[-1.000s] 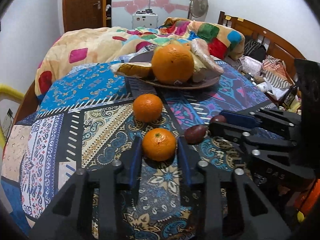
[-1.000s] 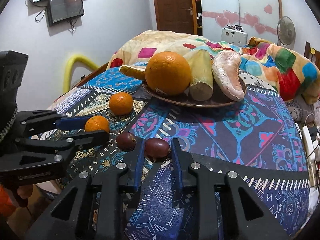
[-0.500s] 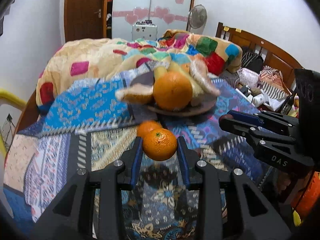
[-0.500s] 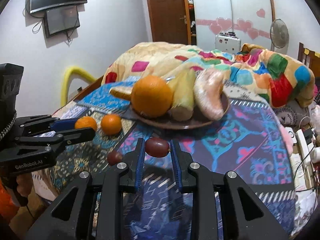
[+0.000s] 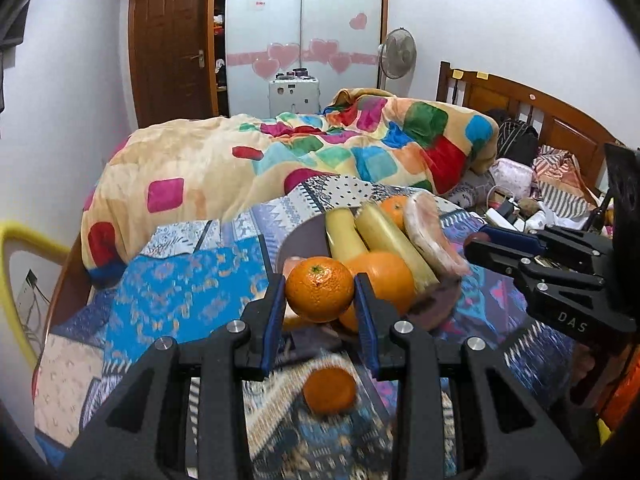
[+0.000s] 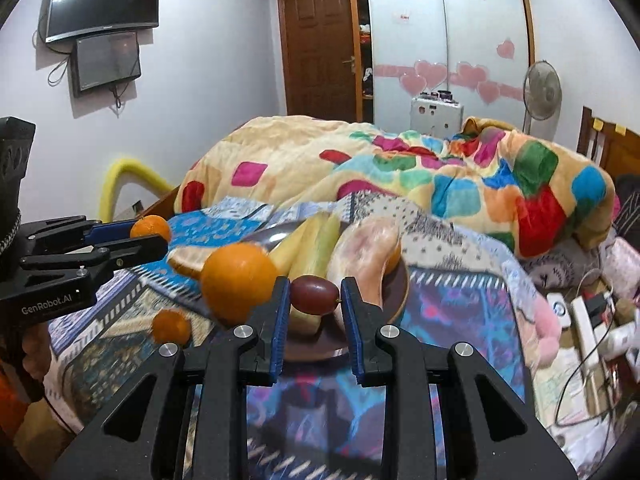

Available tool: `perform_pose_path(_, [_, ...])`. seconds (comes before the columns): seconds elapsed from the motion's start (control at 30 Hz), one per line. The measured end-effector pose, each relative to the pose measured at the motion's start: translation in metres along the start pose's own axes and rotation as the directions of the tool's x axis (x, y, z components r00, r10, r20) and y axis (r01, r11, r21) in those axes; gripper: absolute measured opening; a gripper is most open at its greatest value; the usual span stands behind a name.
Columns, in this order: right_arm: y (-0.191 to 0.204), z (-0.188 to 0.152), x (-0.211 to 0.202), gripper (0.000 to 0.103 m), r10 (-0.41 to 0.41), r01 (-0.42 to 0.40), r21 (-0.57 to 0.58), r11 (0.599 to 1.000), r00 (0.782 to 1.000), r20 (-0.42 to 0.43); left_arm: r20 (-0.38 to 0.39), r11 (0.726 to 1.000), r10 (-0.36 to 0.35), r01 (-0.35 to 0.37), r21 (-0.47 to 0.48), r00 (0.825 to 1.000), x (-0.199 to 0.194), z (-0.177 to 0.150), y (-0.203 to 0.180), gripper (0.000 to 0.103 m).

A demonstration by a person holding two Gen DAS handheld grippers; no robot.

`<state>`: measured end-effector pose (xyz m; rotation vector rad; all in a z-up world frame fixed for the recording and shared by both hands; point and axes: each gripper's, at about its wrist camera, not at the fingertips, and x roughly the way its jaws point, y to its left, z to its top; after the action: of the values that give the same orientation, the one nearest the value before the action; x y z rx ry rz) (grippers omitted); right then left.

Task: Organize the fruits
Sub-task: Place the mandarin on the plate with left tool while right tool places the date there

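- Left wrist view: the left gripper [image 5: 320, 298] is clamped on a small mandarin [image 5: 319, 289], its blue-padded fingers pressing the fruit from both sides and holding it in the air above the patterned cloth [image 5: 180, 280].
- Just behind the held mandarin sits a dark plate [image 5: 304, 236] piled with a large orange [image 5: 386, 280], two pale yellow-green fruits [image 5: 384, 240] and a pinkish wrapped item [image 5: 430, 236].
- A second mandarin [image 5: 329, 389] lies on the cloth below the gripper, blurred.
- At the right edge of this view the right gripper [image 5: 476, 242] reaches in side-on, near the plate's right rim.
- Right wrist view: the right gripper [image 6: 315, 300] is closed on a dark red, oval fruit [image 6: 315, 295], held lengthwise between its blue pads, in front of the plate [image 6: 400, 292].
- The large orange [image 6: 238, 282] is just left of the held fruit; the pinkish item [image 6: 370, 248] curves behind it.
- At the left of this view the left gripper [image 6: 154, 238] shows side-on with its mandarin [image 6: 150, 227] between the tips.
- The loose mandarin [image 6: 171, 326] rests on the cloth [image 6: 452, 308], lower left.
- A bright patchwork blanket [image 6: 440, 176] is heaped behind the plate.
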<state>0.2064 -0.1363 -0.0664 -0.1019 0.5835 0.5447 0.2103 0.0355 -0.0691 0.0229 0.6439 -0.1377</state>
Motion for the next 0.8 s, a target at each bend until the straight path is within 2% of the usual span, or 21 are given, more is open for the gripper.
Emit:
perform_pose_path(0.23, [0.000, 0.019, 0.018, 0.024, -0.010, 0.010, -0.042, 0.999, 1.000, 0.016, -0.054, 1.000, -0.006, 0.007, 0.026, 0.999, 0.040, 0.021, 0.008, 0.034])
perform_pose_path(0.4, [-0.006, 0.024, 0.032, 0.024, -0.022, 0.022, -0.052, 0.998, 1.000, 0.008, -0.135, 0.999, -0.034, 0.036, 0.012, 0.990, 0.075, 0.031, 0.014, 0.034])
perform_pose_path(0.57, [-0.015, 0.023, 0.042, 0.024, -0.035, 0.034, -0.055, 0.998, 0.999, -0.018, -0.183, 0.998, -0.060, 0.059, -0.010, 0.981, 0.097, 0.036, 0.016, 0.034])
perform_pose_path(0.8, [-0.017, 0.020, 0.049, 0.024, 0.009, -0.011, -0.054, 0.998, 0.999, -0.039, -0.210, 0.997, -0.077, 0.076, -0.011, 0.975, 0.112, 0.041, 0.012, 0.034])
